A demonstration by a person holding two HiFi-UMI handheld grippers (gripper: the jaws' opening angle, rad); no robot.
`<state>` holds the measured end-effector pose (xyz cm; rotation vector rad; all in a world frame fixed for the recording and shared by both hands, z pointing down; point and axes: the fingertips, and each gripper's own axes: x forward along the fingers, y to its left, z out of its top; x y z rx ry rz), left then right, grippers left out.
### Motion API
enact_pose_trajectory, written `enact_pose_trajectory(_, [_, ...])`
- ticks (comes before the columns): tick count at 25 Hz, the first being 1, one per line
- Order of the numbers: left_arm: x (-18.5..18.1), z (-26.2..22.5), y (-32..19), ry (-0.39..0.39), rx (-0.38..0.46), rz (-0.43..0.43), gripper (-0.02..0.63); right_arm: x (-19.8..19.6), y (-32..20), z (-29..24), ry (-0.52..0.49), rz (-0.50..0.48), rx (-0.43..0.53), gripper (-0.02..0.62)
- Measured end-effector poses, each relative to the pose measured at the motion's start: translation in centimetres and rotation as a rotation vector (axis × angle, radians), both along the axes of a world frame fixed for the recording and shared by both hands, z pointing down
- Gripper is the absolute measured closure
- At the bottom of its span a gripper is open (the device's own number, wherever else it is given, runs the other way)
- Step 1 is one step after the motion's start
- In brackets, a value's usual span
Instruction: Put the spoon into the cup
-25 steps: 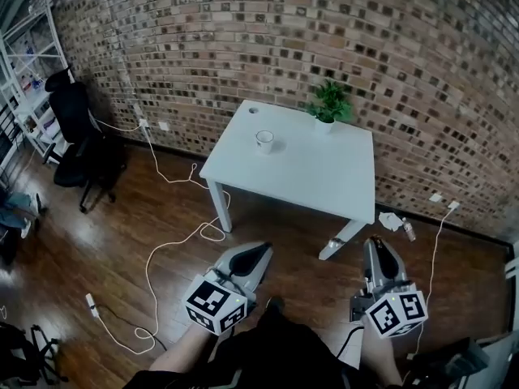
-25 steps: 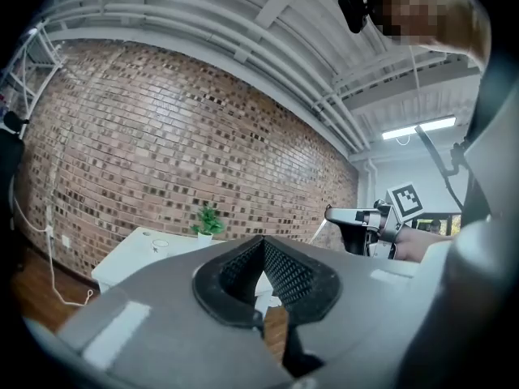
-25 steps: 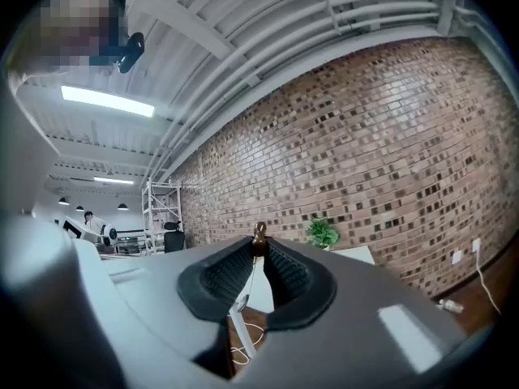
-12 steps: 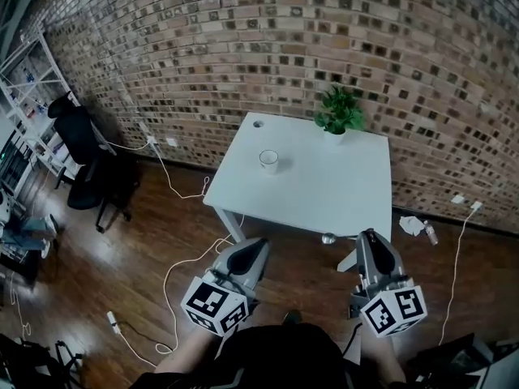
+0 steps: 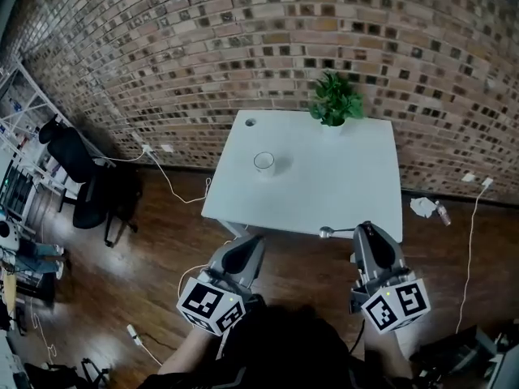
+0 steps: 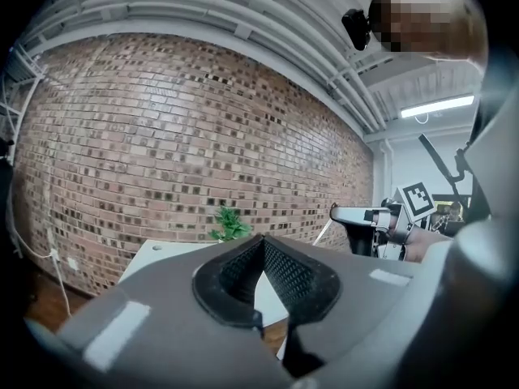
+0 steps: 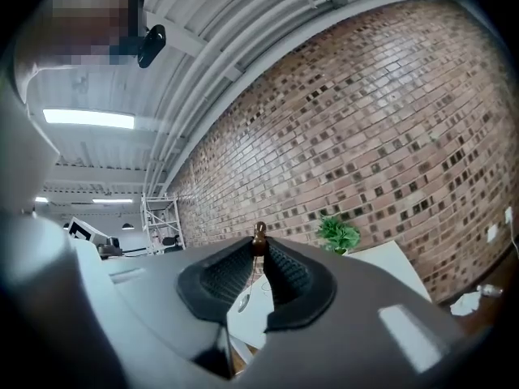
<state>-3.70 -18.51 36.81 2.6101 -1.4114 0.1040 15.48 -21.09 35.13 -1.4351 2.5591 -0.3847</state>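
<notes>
While both grippers hung low in the head view, the right gripper (image 5: pixel 366 232) had its two jaws pinched tight on a thin metal spoon (image 5: pixel 331 232). The spoon stuck out sideways to the left from the jaw tips. Its round bowl sat at the left end, right at the near edge of the square white table (image 5: pixel 349 185). The left gripper (image 5: pixel 250 243) was just left of the bottom middle, over the brown wood floor (image 5: pixel 146 250). Its jaws were pressed together at the tips and held nothing.

A small round white cup (image 5: pixel 263 162) stood on the left half of the table, near the middle of the frame and well apart from the spoon. A green leafy plant in a white pot (image 5: pixel 335 104) stood at the far edge of the table, close to the red-brown brick wall (image 5: pixel 203 47). A black office chair (image 5: pixel 81 168) stood on the floor at the left, well apart from the table. White cables (image 5: pixel 182 189) snaked over the floor from the wall toward the table's left side.

Bare white tabletop lay between the spoon and the cup. The near edge of the table ran across the frame just above the tips of both grippers. Open floor spread out to the left of the left gripper.
</notes>
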Motion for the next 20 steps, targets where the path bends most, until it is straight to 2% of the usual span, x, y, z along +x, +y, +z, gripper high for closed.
enact_pose_trajectory(6, [-3.5,-0.2,-4.1,0.070,0.007,0.054,0.614,-3.1,-3.3,0.1,-0.021,0.056,0.004,0.548])
enact_pose_trajectory(12, [-10.0,-0.1,-8.4,0.027,0.021,0.121,0.614,-9.4,-7.2,-0.3,-0.026,0.135,0.005,0.548])
enact_pose_trajectory(15, [-12.4,0.1,-10.6,0.051,0.040,0.168,0.614,-12.0,-9.3,-1.3,0.020,0.165,0.014,0.548])
enact_pose_trajectory(20, [-16.6,0.7,-13.9,0.078,0.022,0.211,0.614,-15.6,-11.5,-1.9,0.039,0.222,0.024,0.548])
